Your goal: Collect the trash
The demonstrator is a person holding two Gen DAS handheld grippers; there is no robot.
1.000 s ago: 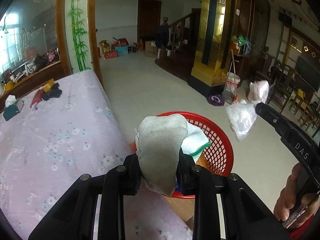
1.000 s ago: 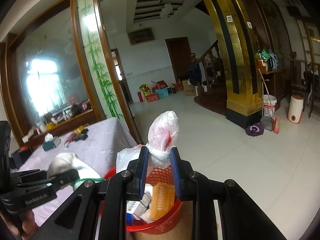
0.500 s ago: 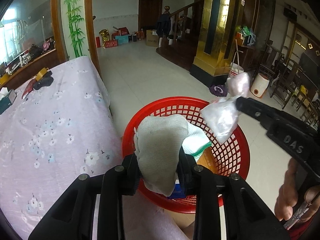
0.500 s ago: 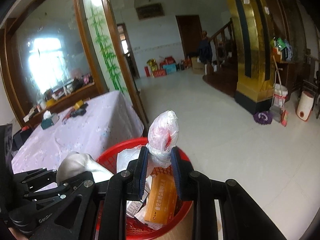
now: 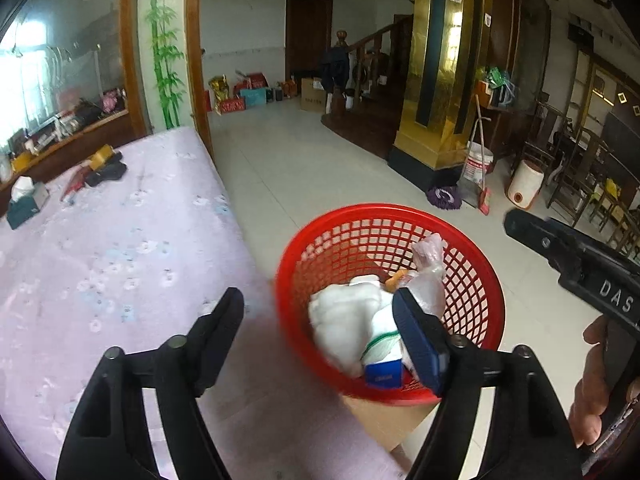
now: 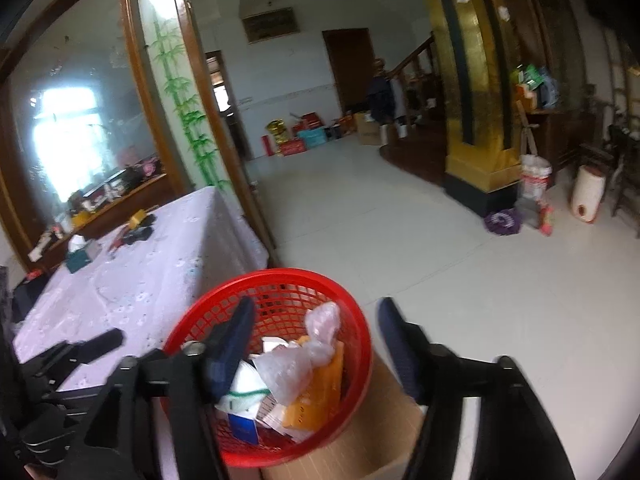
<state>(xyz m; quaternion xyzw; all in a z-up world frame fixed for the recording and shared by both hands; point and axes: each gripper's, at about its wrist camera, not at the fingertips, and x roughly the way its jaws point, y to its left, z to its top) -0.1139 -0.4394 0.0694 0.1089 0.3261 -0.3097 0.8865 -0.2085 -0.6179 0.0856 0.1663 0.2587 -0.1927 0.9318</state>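
Observation:
A red mesh basket (image 5: 476, 264) (image 6: 360, 344) stands on a cardboard box (image 6: 360, 444) beside the table. In it lie a white cloth (image 5: 344, 316), a clear plastic bag (image 5: 430, 276) (image 6: 296, 360), an orange packet (image 6: 320, 392) and a blue-and-white carton (image 5: 382, 368). My left gripper (image 5: 320, 316) is open and empty just above the basket's near rim. My right gripper (image 6: 314, 332) is open and empty over the basket; it also shows at the right of the left wrist view (image 5: 572, 256).
A table with a pale purple floral cloth (image 5: 120, 248) lies left of the basket, with a tissue box (image 5: 24, 200) and small items at its far end. Tiled floor (image 6: 460, 280) stretches right. A gold pillar (image 5: 436, 80), bucket and mop stand further back.
Both grippers opened. The white cloth dropped from my left gripper and the plastic bag from my right gripper; both now lie in the basket.

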